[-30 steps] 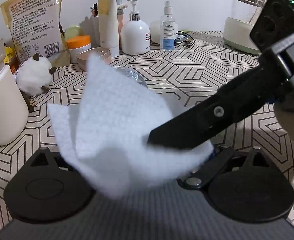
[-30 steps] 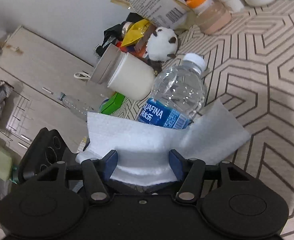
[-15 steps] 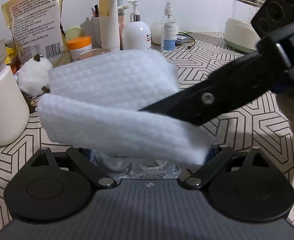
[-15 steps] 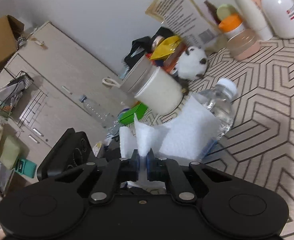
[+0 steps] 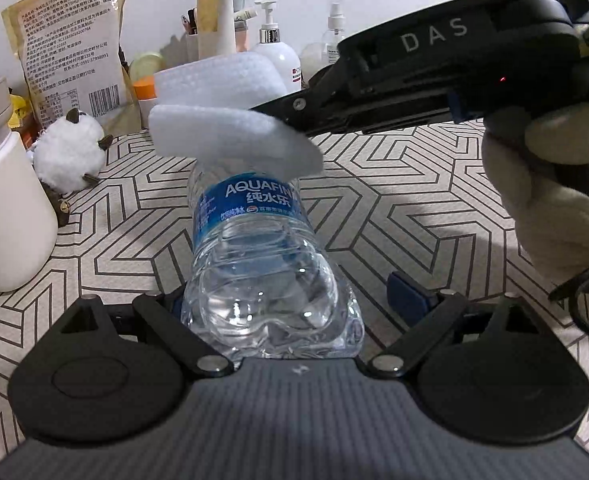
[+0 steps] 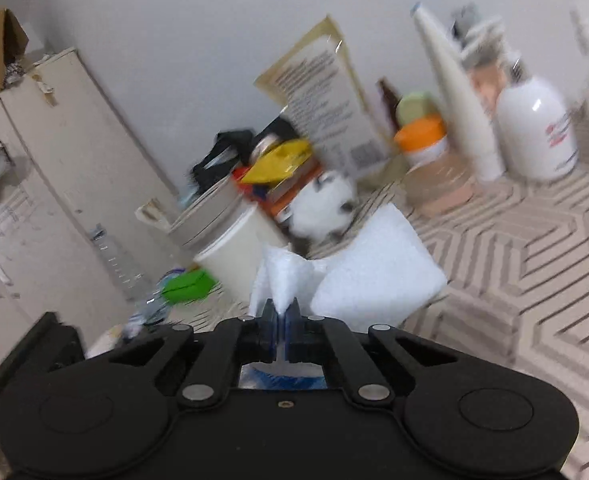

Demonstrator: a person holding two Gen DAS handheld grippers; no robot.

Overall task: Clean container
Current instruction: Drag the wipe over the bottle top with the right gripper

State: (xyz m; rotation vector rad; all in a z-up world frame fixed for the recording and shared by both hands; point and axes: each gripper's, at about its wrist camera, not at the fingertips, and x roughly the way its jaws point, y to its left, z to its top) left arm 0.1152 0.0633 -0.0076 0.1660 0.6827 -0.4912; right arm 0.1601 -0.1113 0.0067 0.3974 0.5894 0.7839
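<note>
My right gripper (image 6: 280, 316) has its jaws pinched nearly together on a bunched corner of the white cloth (image 5: 230, 120); the rest of the cloth fans out ahead of the fingers and drapes over the top of the bottle (image 5: 254, 248). Seen from my left side, that gripper reaches in from the right, with my gloved hand (image 5: 550, 200) behind it, and the cloth covers the bottle's neck and cap completely.

My left gripper (image 5: 290, 300) has the bottle's base between its jaws. The left pad looks pressed against the plastic, but the right pad (image 5: 406, 298) stands apart from it, so I judge this side as open, cradling rather than clamping. The bottle lies tilted away from me over the patterned table (image 5: 414, 208), blue label up.

The risk, as I read it, is in that loose hold. If I wipe hard with the cloth, the smooth bottle could twist or slide out toward the white jar (image 5: 6, 208) and the plush toy (image 5: 70, 160) close on the left. The cloth is held only by a small corner, so a snag on the cap might pull it free. My right view is blurred, so contact there is hard to judge.
</note>
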